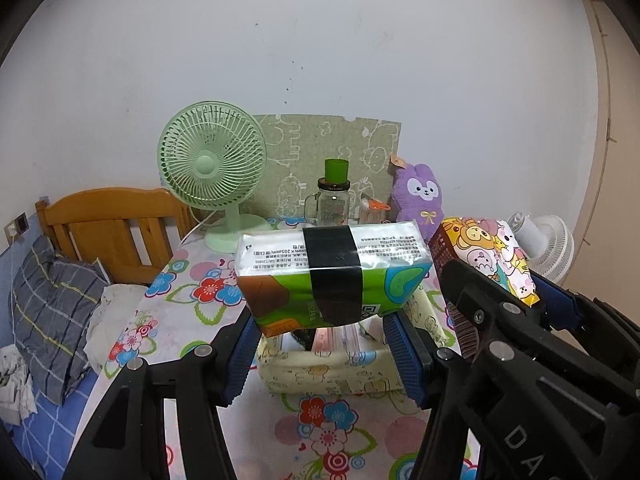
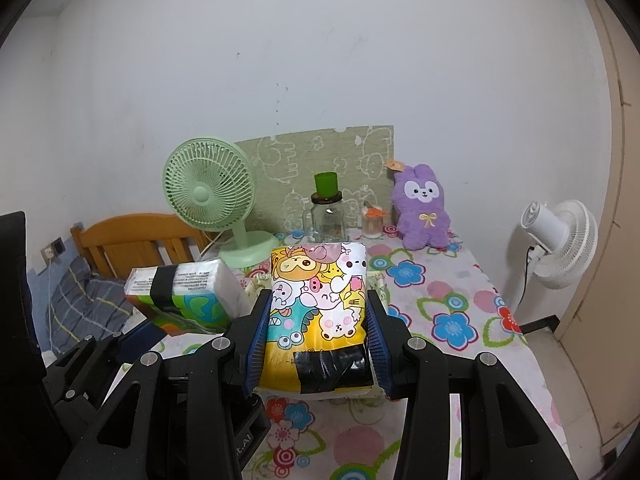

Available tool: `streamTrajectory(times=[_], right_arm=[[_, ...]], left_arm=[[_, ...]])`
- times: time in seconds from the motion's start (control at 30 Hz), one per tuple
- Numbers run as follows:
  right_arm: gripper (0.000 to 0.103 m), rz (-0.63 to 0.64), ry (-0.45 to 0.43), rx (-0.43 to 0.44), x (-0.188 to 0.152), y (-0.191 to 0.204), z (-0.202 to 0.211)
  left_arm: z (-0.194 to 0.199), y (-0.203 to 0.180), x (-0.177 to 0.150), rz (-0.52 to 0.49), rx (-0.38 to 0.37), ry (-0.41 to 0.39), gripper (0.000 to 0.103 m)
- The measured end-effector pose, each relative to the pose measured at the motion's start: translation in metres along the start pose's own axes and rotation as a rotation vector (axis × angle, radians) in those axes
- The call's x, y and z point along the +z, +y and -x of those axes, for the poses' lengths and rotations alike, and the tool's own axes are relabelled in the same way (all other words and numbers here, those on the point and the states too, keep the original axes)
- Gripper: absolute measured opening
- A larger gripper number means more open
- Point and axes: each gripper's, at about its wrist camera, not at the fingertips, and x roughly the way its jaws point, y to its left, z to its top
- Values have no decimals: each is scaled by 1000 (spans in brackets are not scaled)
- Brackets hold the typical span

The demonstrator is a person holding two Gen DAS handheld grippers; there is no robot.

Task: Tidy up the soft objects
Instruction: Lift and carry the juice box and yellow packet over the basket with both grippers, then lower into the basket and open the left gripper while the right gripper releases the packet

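Faced a white wall (image 1: pixel 320 40), with a wooden headboard (image 1: pixel 116 228) and a grey plaid pillow (image 1: pixel 52 312) at the left edge. Stood before a table under a flowered cloth (image 2: pixel 452 308), a white floor fan (image 2: pixel 560 240) just off its right side. Found along the far edge of the table a green desk fan (image 1: pixel 212 168), a green patterned board (image 1: pixel 332 160) propped on the wall, a purple plush rabbit (image 2: pixel 424 208), a glass jar with a green lid (image 1: pixel 334 200) and a small container of sticks (image 2: pixel 374 224) beside it. Saw a cream fabric basket (image 1: pixel 332 372) on the cloth, with pinkish items inside.

Held above that basket, crosswise, a green tissue pack (image 1: pixel 332 272) banded with black tape, clamped at both ends between the blue pads of the left gripper (image 1: pixel 328 356). Held lengthwise to its right, clear of the table, a cartoon-print tissue pack (image 2: pixel 316 312) patched with black tape near its lower end, squeezed at the sides by the right gripper (image 2: pixel 316 344). Kept the two packs side by side, close but apart.
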Motion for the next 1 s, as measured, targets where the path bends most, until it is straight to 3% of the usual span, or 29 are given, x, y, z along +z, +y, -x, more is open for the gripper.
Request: streamTrajectory(times=[0.63,1.0], right_arm=[[47,-8,34,-13,10,-15,-65],[47,-22,89,5,5,-24,-109]], left_arm=[[-68,-2,14,0,-25,59,63],[-109,0,7,10,-20,136,64]])
